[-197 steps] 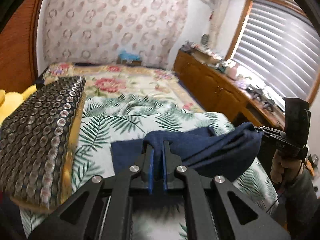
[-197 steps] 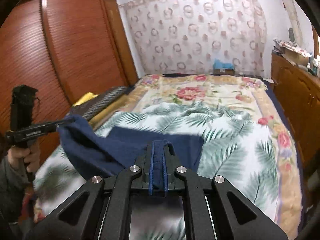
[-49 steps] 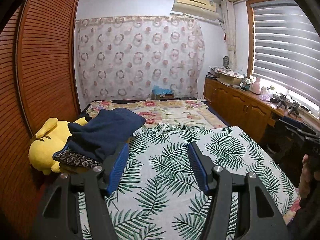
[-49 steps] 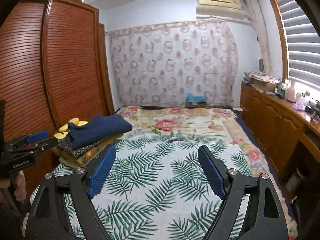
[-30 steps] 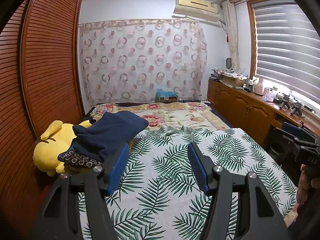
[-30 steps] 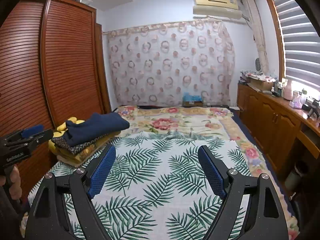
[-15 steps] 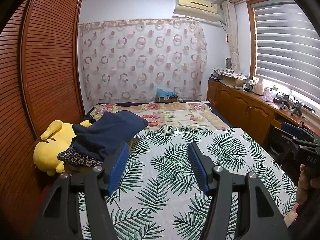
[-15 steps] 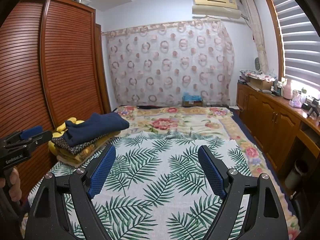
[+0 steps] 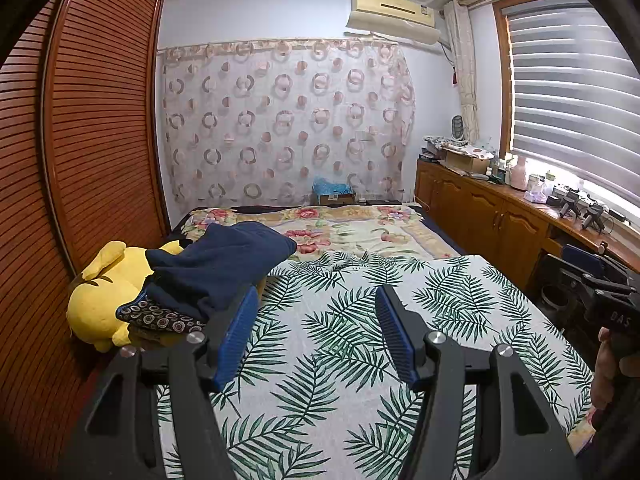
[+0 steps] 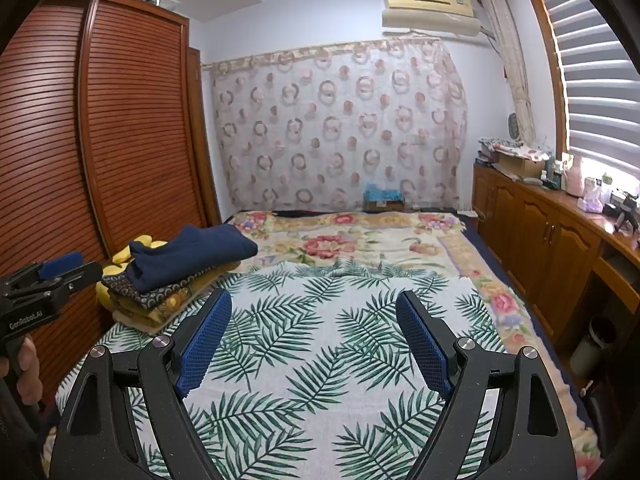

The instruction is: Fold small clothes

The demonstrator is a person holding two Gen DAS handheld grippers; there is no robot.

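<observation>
A folded navy garment (image 9: 216, 264) (image 10: 188, 252) lies on top of a stack of folded clothes at the bed's left edge, over a dark circle-patterned piece (image 9: 160, 318) (image 10: 152, 294). My left gripper (image 9: 316, 300) is open, with nothing between its blue pads, held above the palm-leaf sheet (image 9: 340, 340) to the right of the stack. My right gripper (image 10: 314, 300) is open wider and empty above the same sheet (image 10: 320, 344). In the right wrist view the left gripper (image 10: 60, 268) shows at the left edge, held by a hand (image 10: 24, 368).
A yellow plush toy (image 9: 104, 292) lies against the wooden wardrobe doors (image 9: 80, 160) behind the stack. A floral blanket (image 10: 352, 244) covers the far bed. Wooden cabinets (image 10: 552, 248) with clutter run along the right wall under the blinds. A bin (image 10: 592, 344) stands on the floor.
Over the last second nothing has moved. Several seconds ago both grippers were shut on the navy garment over the bed; it now lies folded on the stack and both are open.
</observation>
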